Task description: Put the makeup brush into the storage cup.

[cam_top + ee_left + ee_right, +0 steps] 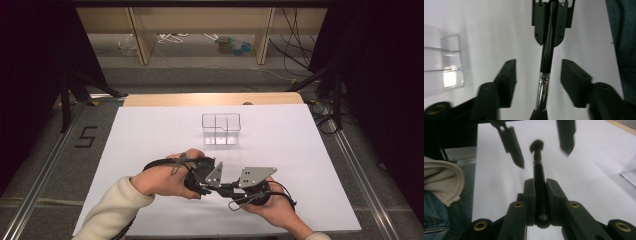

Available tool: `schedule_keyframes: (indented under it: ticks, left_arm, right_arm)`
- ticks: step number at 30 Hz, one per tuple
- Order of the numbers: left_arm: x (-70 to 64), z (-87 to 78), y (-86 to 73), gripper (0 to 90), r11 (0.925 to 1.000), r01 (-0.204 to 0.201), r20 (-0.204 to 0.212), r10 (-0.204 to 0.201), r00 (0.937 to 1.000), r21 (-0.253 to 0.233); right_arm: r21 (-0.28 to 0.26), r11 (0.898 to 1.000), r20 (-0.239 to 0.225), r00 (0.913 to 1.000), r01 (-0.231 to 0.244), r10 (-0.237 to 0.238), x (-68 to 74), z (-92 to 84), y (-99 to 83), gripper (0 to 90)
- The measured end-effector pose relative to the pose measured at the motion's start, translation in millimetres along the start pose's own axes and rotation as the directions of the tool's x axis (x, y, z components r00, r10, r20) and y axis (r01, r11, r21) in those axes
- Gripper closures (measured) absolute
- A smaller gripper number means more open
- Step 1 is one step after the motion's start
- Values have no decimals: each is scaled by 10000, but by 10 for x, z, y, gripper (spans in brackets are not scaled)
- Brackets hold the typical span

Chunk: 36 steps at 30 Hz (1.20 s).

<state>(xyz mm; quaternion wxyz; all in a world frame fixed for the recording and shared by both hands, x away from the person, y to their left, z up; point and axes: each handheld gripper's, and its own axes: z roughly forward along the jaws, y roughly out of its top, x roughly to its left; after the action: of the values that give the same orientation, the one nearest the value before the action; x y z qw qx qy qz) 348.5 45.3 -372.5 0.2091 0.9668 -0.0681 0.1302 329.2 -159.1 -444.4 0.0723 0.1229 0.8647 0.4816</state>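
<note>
Brush [538, 167] pinched at handle end by right gripper [540, 195], bristles toward 12 o'clock; left gripper [538, 77] spread around ferrule, not touching. Risk: long overhang tips, possibly missing clear organizer [221, 129].

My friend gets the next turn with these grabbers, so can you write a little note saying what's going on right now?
Right gripper: shut on the brush, gripping the black handle's end.
Left gripper: open, jaws either side of the brush's silver collar, not touching it.
Brush: held level above the white table, near its front edge, bristles toward the left gripper.
Clear organizer: stands empty mid-table, beyond both grippers.
Done: brush sits in the right gripper alone.
Left: probably putting the brush in a compartment of the organizer.
</note>
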Motion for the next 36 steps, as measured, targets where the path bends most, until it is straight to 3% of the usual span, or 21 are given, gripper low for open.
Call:
schedule_keyframes:
  ticks: [2,5,9,11,15,17,18,19,20,21,23,24,26,30,31,32,34,36]
  left_arm:
    - [40,-82,-68,340,9993,69,-338,-82,9994,-377]
    - [77,-184,-186,302,9919,494,-788,-589,9951,-1174]
    - [87,-251,-369,265,9675,1131,-1147,-1417,9832,-2261]
    - [89,-270,-476,258,9526,1452,-1393,-1874,9724,-2673]
    - [77,-280,-673,237,8962,2432,-1450,-3146,9381,-3711]
    - [55,-254,-738,235,8567,2866,-1270,-3713,9198,-4289]
    - [45,-235,-762,235,8413,2984,-1156,-3865,9150,-4509]
    - [76,-221,-787,244,8503,2388,-1447,-3407,9289,-4691]
    - [118,-207,-806,257,8672,1639,-1803,-2762,9441,-4702]
    - [3,-145,-808,256,8077,3091,-994,-4089,9071,-5021]
    - [-12,-100,-827,254,7840,3326,-866,-4376,8950,-5242]
    - [-10,-82,-837,248,7755,3426,-771,-4465,8914,-5304]
    - [-7,-43,-858,237,7550,3711,-613,-4753,8777,-5406]
    - [-5,76,-890,233,7015,4384,85,-5251,8510,-5619]
    - [-3,106,-897,233,6913,4487,257,-5294,8480,-5664]
    - [-8,134,-897,233,6748,4678,470,-5419,8391,-5708]
    - [-9,175,-896,233,6475,4908,895,-5492,8309,-5829]
    - [-7,200,-892,233,6324,4982,1131,-5472,8293,-5931]
  right_arm:
    - [-142,9999,176,9998,-78,80,-16,-21,-6,793]
    - [-219,9997,435,9990,-134,143,-48,-74,-10,793]
    - [-446,9986,815,9962,-282,318,-84,-144,-16,793]
    - [-662,9973,1099,9931,-330,402,-103,-177,-24,793]
    - [-876,9949,1353,9889,-497,613,-144,-253,-28,793]
    - [-949,9937,1372,9878,-603,731,-160,-283,-21,793]
    - [-1106,9919,1437,9865,-630,786,-162,-286,-21,793]
    - [-1147,9915,1455,9863,-607,772,-167,-296,-18,793]
    - [-1194,9911,1451,9864,-596,768,-162,-307,-12,793]
    - [-1241,9903,1539,9847,-624,813,-150,-318,-2,793]
    - [-1481,9875,1614,9838,-537,778,-134,-325,19,793]
    - [-1554,9866,1704,9824,-501,767,-126,-334,27,793]
    - [-1583,9862,1695,9826,-492,762,-120,-362,37,793]
    - [-1947,9794,1961,9762,-541,929,-119,-400,43,793]
    - [-1900,9802,1877,9779,-556,919,-126,-421,49,793]
    - [-2049,9775,2059,9742,-496,926,-127,-426,53,793]
    - [-2084,9768,2000,9754,-502,928,-135,-442,56,793]
    - [-2093,9762,2000,9748,-565,993,-134,-441,51,793]
